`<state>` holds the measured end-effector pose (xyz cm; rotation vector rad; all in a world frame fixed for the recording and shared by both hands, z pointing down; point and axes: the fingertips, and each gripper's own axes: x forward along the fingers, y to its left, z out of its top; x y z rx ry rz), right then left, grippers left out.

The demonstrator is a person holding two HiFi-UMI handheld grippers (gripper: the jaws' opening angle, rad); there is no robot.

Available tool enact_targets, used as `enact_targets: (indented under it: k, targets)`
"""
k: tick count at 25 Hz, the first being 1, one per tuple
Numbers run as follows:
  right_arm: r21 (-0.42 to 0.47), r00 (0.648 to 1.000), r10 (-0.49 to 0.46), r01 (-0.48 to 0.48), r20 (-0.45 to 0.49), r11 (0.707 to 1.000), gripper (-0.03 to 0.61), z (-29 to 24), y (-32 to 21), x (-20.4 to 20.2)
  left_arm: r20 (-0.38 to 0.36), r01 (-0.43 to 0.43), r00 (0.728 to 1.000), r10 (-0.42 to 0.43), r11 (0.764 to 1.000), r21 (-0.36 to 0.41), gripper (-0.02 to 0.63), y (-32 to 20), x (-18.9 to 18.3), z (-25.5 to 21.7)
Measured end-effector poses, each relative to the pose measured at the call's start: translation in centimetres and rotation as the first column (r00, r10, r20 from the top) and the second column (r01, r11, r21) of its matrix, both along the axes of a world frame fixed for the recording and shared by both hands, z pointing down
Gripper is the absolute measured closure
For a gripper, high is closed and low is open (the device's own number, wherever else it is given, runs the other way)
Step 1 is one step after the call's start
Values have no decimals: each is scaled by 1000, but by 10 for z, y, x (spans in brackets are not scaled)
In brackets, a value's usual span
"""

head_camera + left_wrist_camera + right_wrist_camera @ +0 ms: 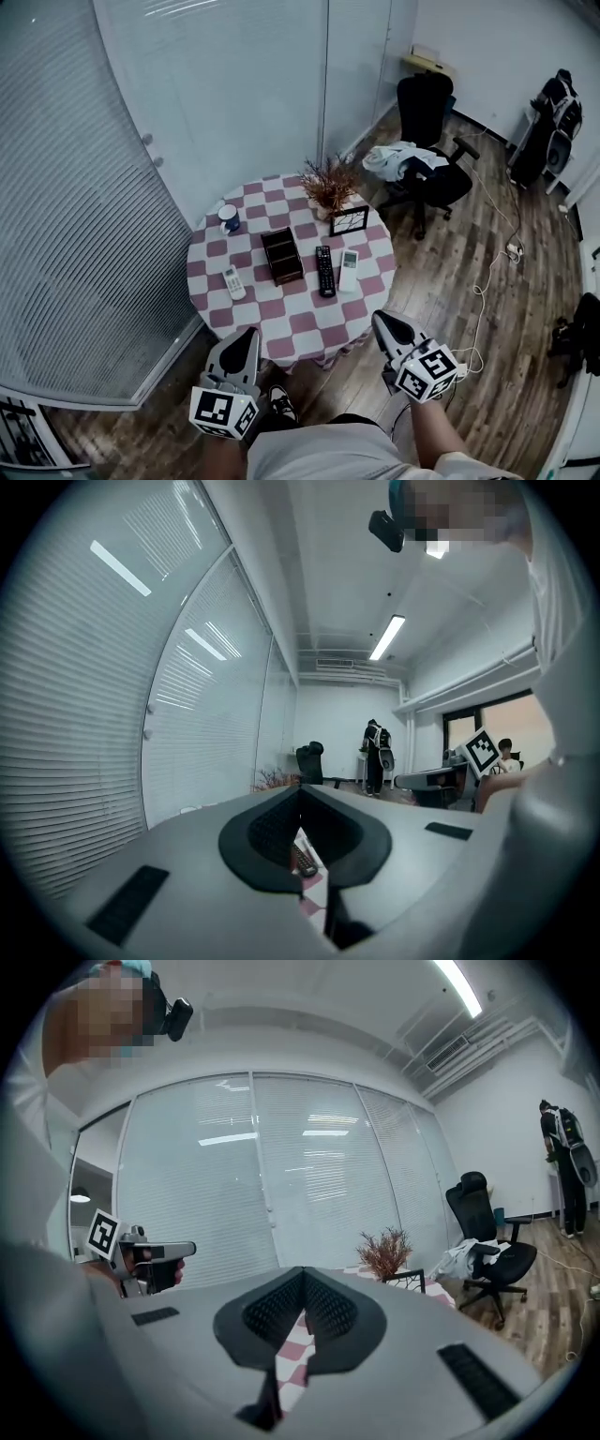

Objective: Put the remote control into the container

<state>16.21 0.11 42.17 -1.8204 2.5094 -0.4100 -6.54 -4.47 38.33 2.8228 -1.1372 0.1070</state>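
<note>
A black remote control [324, 270] lies on the round checked table [309, 328], just right of the dark brown open container [282, 255]. A white remote [349, 270] lies beside the black one, and a smaller white remote [233, 282] lies left of the container. Both grippers hang short of the table's near edge. My left gripper [247, 335] is shut and empty; between its closed fingers in the left gripper view I glimpse the black remote [303, 858]. My right gripper [383, 320] is likewise shut with nothing in it [305, 1274].
A blue mug [229, 218], a dried plant [330, 183] and a small picture frame [349, 220] stand at the table's far side. A black office chair [427, 169] with cloth on it stands behind the table. Cables [487, 281] run over the wooden floor at right.
</note>
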Motion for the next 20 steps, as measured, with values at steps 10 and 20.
enact_targets:
  k: [10, 20]
  targets:
    - [-62, 996, 69, -72, -52, 995, 566, -3, -71, -35, -17, -47, 999, 47, 998, -36, 609, -84, -38, 6]
    - [-121, 995, 103, -103, -7, 987, 565, 25, -116, 31, 33, 3, 999, -1, 999, -54, 609, -109, 4, 17]
